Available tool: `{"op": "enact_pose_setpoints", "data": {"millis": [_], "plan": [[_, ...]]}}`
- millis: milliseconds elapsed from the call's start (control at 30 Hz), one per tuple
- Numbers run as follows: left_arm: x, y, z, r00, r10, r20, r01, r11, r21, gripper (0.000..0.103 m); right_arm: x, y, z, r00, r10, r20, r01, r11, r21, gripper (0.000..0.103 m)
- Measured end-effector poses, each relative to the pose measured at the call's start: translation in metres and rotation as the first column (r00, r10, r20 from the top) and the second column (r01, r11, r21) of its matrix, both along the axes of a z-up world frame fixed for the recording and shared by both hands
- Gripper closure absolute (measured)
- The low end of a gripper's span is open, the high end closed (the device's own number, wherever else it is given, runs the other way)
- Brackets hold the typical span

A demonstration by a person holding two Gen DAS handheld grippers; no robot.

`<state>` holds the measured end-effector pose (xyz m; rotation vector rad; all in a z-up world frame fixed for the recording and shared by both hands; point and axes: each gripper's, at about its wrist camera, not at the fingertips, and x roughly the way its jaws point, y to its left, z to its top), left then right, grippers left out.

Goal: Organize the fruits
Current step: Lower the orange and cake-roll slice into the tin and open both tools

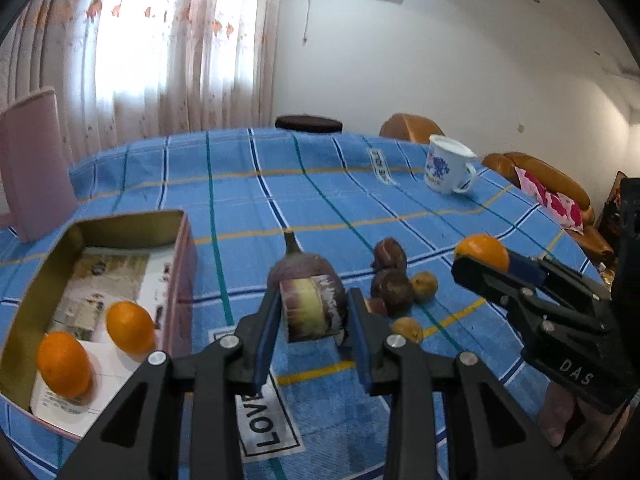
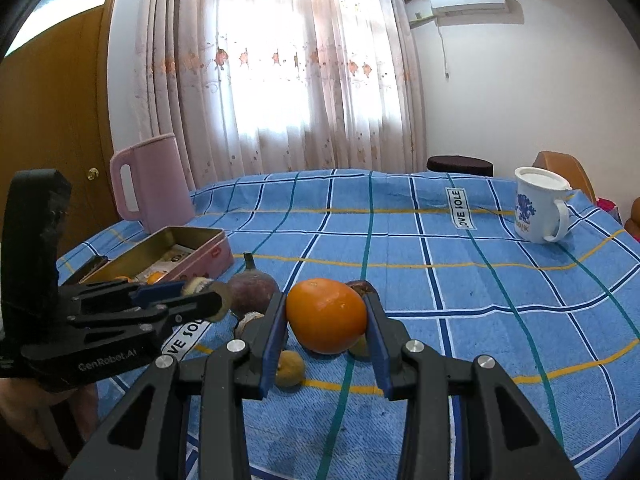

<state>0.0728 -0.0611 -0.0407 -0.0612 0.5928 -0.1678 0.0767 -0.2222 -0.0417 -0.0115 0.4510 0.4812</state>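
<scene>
a blue checked tablecloth [image 1: 400,208] covers the table. on its left side sits a pink kettle [image 2: 150,184], and just in front of it an open pink tin [image 1: 182,264] holding two oranges [image 1: 130,326]. a white mug [image 2: 538,206] stands far right, well apart. the left gripper [image 1: 312,316] clamps a cut purple fruit [image 1: 310,300]; the right gripper [image 2: 326,320] clamps an orange [image 2: 326,314], lifted above the cloth. between them lie dark passion fruits [image 1: 390,286] and small tan fruits [image 1: 424,286], crowding the cloth beneath both grippers.
</scene>
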Motion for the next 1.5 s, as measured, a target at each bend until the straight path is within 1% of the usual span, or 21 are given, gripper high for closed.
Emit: {"op": "enact_pose_setpoints", "data": {"millis": [67,200,667,867,1000,1233,1500], "plan": [[-0.003,-0.001,0.004,1.0,0.009,0.028,-0.009,1.0,0.022,0.068,-0.001,0.0,0.001,1.0,0.004,0.01,-0.004,1.0,0.006,0.063],[-0.007,-0.002,0.008,0.998,0.024,0.063,-0.027,0.999,0.039,0.068,-0.004,-0.001,0.002,1.0,0.005,0.026,-0.005,1.0,0.009,0.063],[-0.018,0.003,0.015,0.988,0.052,0.142,-0.058,0.998,0.034,0.068,-0.014,-0.002,0.005,0.996,-0.004,0.086,0.003,1.0,0.016,0.063],[-0.023,0.008,0.022,0.982,0.074,0.175,-0.084,0.995,0.052,0.068,-0.014,0.012,0.014,0.995,0.033,0.095,-0.033,0.999,-0.003,0.063],[-0.026,0.019,0.026,0.977,0.103,0.188,-0.112,0.993,0.039,0.068,-0.015,0.024,0.025,0.99,0.053,0.128,-0.051,0.998,-0.024,0.063],[-0.032,0.037,0.033,0.963,0.147,0.224,-0.158,0.987,0.03,0.068,-0.009,0.045,0.033,0.986,0.081,0.148,-0.076,0.996,-0.041,0.063],[-0.028,0.063,0.033,0.958,0.2,0.206,-0.211,0.977,0.03,0.068,-0.002,0.077,0.045,0.977,0.147,0.155,-0.138,0.988,-0.068,0.063]]}}
